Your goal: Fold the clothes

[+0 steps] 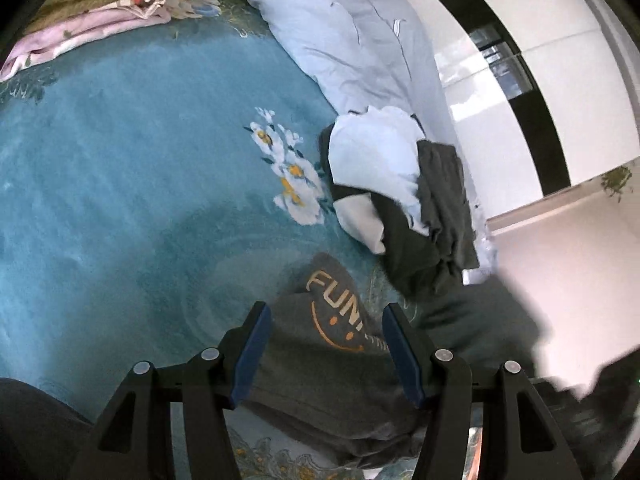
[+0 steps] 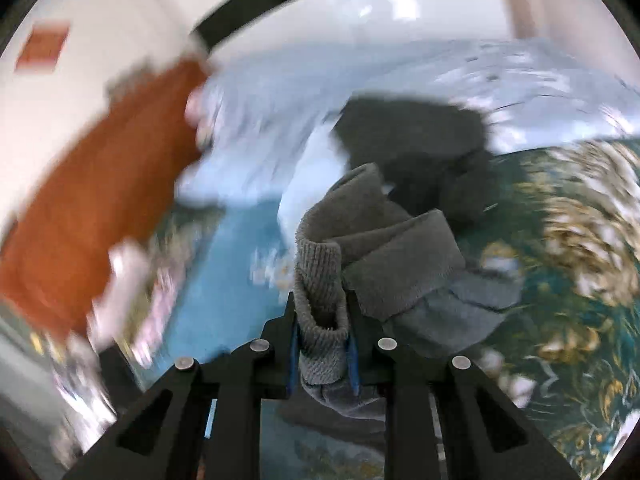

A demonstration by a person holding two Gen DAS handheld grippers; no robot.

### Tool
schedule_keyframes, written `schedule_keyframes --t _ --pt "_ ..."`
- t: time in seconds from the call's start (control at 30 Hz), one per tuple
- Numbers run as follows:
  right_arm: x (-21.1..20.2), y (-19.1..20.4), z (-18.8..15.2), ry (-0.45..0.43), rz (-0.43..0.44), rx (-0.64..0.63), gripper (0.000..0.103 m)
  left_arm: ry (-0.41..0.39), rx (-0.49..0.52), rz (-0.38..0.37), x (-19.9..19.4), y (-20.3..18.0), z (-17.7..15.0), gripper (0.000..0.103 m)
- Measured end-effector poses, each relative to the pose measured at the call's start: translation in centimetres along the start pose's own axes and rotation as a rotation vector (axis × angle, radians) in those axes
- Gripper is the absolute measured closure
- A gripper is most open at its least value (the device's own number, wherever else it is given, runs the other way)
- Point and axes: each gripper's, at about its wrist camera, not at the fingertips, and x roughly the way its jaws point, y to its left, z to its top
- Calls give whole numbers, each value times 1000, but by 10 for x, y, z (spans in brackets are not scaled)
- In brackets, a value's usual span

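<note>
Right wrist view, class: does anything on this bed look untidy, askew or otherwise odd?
Yes. The right gripper is shut on the ribbed cuff of a grey sweatshirt, which is bunched in folds, not flat. Behind it, a heap of dark and pale blue clothes lies crumpled on the teal blanket. Motion blur hides finer detail.

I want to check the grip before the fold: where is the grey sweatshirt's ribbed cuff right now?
In the right wrist view, the ribbed cuff sits low at centre, pinched in the right gripper, with the rest of the sleeve trailing right over the teal bedspread.
</note>
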Motion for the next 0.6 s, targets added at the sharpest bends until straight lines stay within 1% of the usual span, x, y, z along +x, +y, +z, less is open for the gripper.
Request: schedule_keyframes --t 0.07,0.13,0.2,0.27,0.3,0.33,0.37,0.43,0.5,0.57,0.6 --pt "32 16 -15 76 -31 -58 83 -5 -29 -9 -4 9 3 41" --pt "58 27 -33 149 -58 -101 82 7 -74 -20 -3 18 6 41" --pt "72 36 -47 187 -86 -162 82 33 -100 -29 3 23 7 41" --pt "81 40 -52 204 -104 -218 77 57 -101 -27 9 23 6 41" --pt "84 42 -55 213 -105 -244 70 75 -96 -27 13 21 4 41" --pt "85 45 -57 221 -78 -268 56 96 -90 -29 18 20 3 41" --pt "85 48 -59 228 -46 -293 52 113 -85 -25 22 18 2 41" --pt "81 49 -60 227 -18 -347 50 125 -68 -6 26 15 0 41" --pt "71 45 -63 215 -28 -383 50 129 -40 -6 29 10 -1 41" --pt "58 26 -59 189 -51 -363 50 139 41 -19 33 -5 -3 41" --pt "50 11 -56 178 -73 -330 50 145 87 -27 35 -14 -5 41"
